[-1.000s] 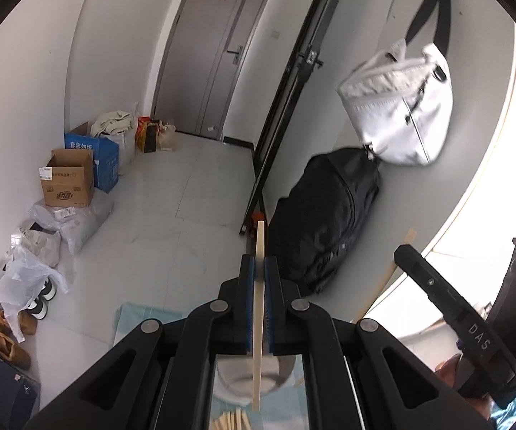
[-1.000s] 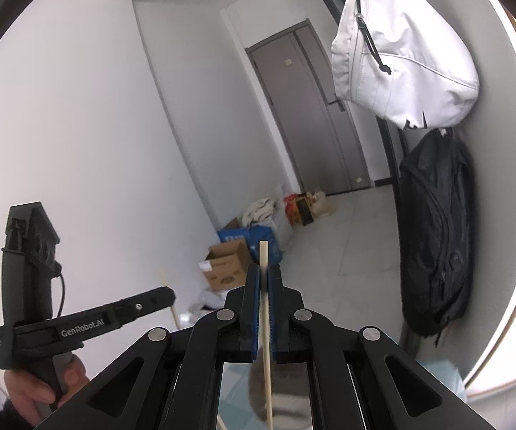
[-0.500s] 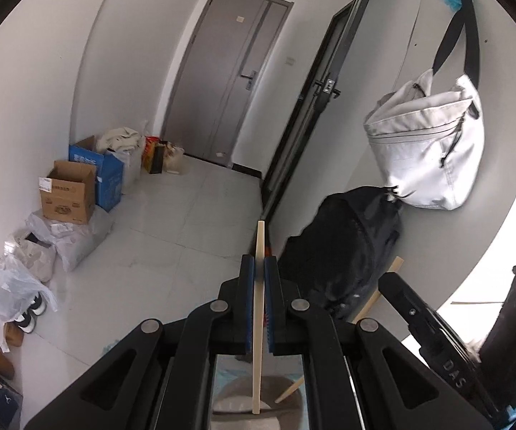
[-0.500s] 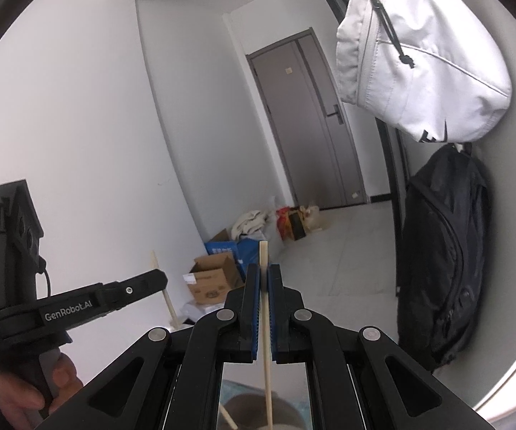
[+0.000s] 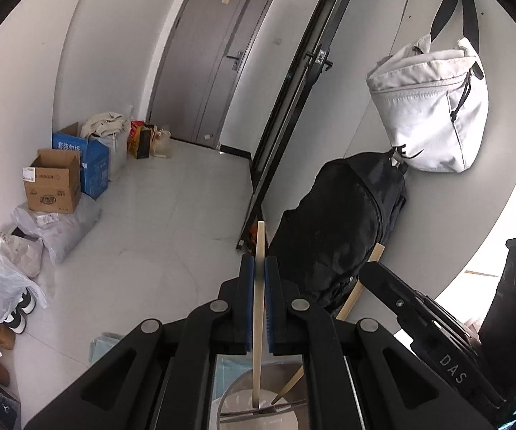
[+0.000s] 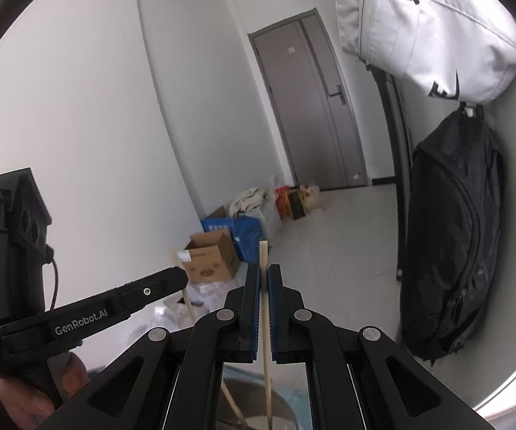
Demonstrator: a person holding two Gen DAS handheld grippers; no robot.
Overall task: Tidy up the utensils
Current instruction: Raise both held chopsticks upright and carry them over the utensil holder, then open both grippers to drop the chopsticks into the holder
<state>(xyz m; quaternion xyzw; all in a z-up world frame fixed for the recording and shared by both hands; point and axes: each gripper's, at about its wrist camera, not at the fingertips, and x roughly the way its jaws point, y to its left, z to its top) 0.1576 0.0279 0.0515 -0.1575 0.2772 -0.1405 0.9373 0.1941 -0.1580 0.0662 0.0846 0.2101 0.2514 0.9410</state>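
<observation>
While its blue pads clamp a pale chopstick upright, the left hand-held gripper hangs over a metal cup, the stick's lower end inside it; the right hand-held gripper pinches a second chopstick above the same cup; a black backpack leans against the wall beyond.

Each wrist view looks forward and slightly downward along its own gripper, fingers close in the foreground. Both face the far grey door, sharing the black backpack, white bag and cardboard box.
</observation>
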